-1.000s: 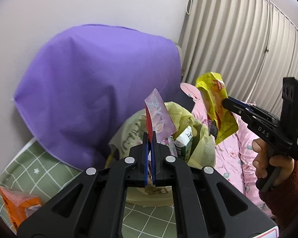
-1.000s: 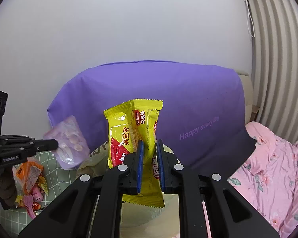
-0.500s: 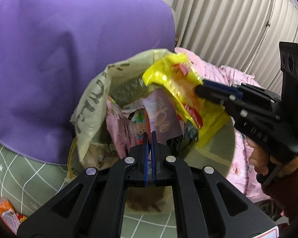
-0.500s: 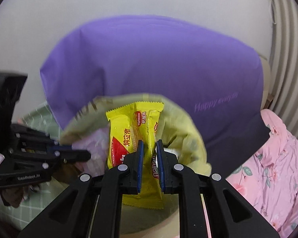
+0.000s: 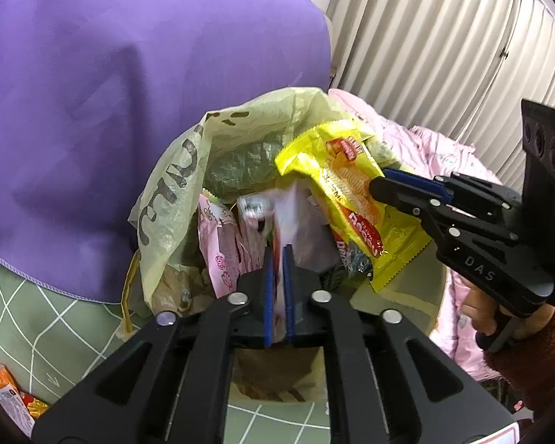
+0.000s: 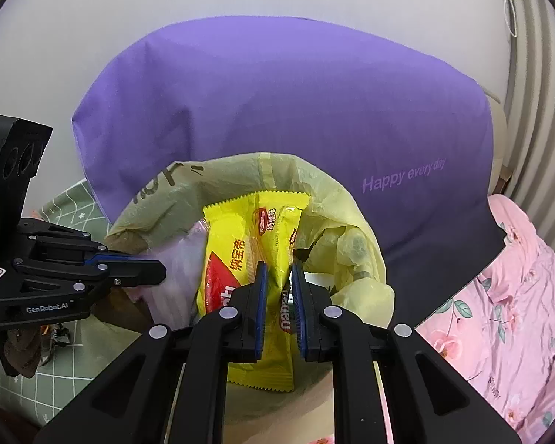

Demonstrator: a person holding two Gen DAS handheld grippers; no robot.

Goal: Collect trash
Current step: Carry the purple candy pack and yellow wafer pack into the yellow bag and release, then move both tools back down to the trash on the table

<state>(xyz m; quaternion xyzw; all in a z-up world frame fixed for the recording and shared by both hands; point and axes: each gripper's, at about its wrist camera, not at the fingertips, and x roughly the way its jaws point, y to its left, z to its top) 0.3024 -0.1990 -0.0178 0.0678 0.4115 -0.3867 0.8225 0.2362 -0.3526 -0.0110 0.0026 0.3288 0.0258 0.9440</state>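
Note:
A bin lined with a pale yellow-green bag [image 5: 174, 185] [image 6: 336, 229] stands before me, holding pink packets and other wrappers. My left gripper [image 5: 277, 255] [image 6: 159, 272] is over the bin's mouth with a pale lilac wrapper [image 5: 296, 218] [image 6: 177, 259] between its jaws; the wrapper is blurred. My right gripper [image 6: 279, 272] [image 5: 379, 183] holds a yellow snack packet [image 6: 251, 244] [image 5: 347, 192] over the bin's right side, its jaws slightly apart around it.
A large purple cloth [image 6: 277, 111] [image 5: 129, 92] drapes behind the bin. A pink floral fabric [image 6: 518, 296] lies to the right, pleated curtains [image 5: 444, 55] beyond. The green checked mat [image 5: 37, 314] at left carries an orange packet [image 5: 7, 392].
Both grippers have dropped from above the bin to its mouth, carrying their wrappers. The left gripper's jaws have parted a little, and the lilac wrapper now blurs.

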